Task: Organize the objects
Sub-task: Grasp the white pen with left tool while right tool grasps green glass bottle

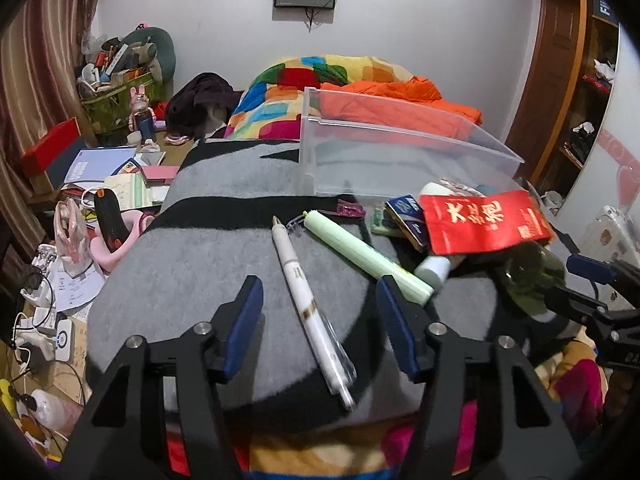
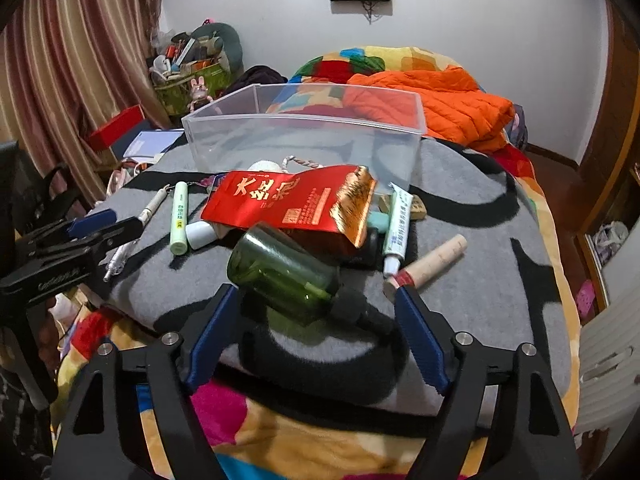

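A clear plastic bin (image 1: pixel 400 148) (image 2: pixel 304 136) stands at the back of a grey and black mat (image 1: pixel 208 248) on the bed. My left gripper (image 1: pixel 320 292) is open, with a white pen (image 1: pixel 308 304) lying between its fingers on the mat. A pale green tube (image 1: pixel 368 258) lies just right of the pen. My right gripper (image 2: pixel 316 300) is open, its fingers on either side of a green bottle (image 2: pixel 280 272) with a black cap that lies on its side. A red foil pouch (image 2: pixel 292 204) (image 1: pixel 484 224) lies behind the bottle.
A white ointment tube (image 2: pixel 396 232), a beige tube (image 2: pixel 432 264) and a small white bottle (image 2: pixel 202 234) lie on the mat. An orange jacket (image 2: pixel 440 104) lies behind the bin. A cluttered desk (image 1: pixel 92 184) stands left of the bed. The left gripper shows in the right wrist view (image 2: pixel 96 228).
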The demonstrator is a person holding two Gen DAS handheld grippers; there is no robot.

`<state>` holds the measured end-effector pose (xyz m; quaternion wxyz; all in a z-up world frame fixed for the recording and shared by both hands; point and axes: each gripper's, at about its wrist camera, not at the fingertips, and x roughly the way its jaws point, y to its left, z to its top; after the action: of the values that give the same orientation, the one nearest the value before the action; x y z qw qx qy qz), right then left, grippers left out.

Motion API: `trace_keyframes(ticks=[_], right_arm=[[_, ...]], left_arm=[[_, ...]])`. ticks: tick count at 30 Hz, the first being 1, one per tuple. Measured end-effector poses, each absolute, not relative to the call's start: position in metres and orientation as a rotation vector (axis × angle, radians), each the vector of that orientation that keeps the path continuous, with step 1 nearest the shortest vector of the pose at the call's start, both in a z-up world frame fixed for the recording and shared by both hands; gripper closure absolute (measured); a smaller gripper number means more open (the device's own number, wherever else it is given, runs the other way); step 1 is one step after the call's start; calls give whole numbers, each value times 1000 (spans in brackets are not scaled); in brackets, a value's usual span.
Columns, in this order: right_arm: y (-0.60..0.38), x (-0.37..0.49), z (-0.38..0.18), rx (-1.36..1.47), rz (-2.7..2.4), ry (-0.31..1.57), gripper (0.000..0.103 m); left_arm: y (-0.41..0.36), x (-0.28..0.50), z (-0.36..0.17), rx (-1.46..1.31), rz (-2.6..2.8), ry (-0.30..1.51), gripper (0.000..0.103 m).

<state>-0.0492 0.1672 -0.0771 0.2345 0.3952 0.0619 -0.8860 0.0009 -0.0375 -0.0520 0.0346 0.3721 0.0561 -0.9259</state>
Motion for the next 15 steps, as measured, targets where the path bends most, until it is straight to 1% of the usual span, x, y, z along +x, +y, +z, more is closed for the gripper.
trace_keyframes(ticks=[1, 3, 6, 7, 8, 9, 11, 12, 14, 15], right_arm=[[165, -52, -77, 1082, -2424, 177, 27], [160, -56, -79, 1080, -2405, 185, 27], [153, -60, -83, 1090, -2385, 214, 30], [150, -62, -85, 1099, -2376, 225, 33], [148, -63, -87, 1105, -2368, 233, 39], [146, -63, -88, 1109, -2364, 236, 42], [144, -63, -92, 1126, -2352, 246, 58], [144, -62, -93, 1129, -2347, 245, 60], [145, -59, -92, 1119, -2349, 243, 61], [146, -58, -92, 1113, -2352, 243, 61]], left_arm=[[-38, -3, -54, 1147, -2842, 168, 47], [-39, -11, -59, 1171, -2832, 165, 57], [-43, -19, -70, 1207, -2816, 188, 66], [-43, -18, -71, 1179, -2820, 175, 67], [-43, -18, -71, 1175, -2817, 170, 71], [-44, -18, -71, 1166, -2812, 168, 78], [-47, -15, -71, 1160, -2811, 181, 85], [-50, -12, -70, 1158, -2812, 205, 89], [-55, -6, -69, 1156, -2818, 236, 93], [-57, -3, -68, 1150, -2817, 233, 93]])
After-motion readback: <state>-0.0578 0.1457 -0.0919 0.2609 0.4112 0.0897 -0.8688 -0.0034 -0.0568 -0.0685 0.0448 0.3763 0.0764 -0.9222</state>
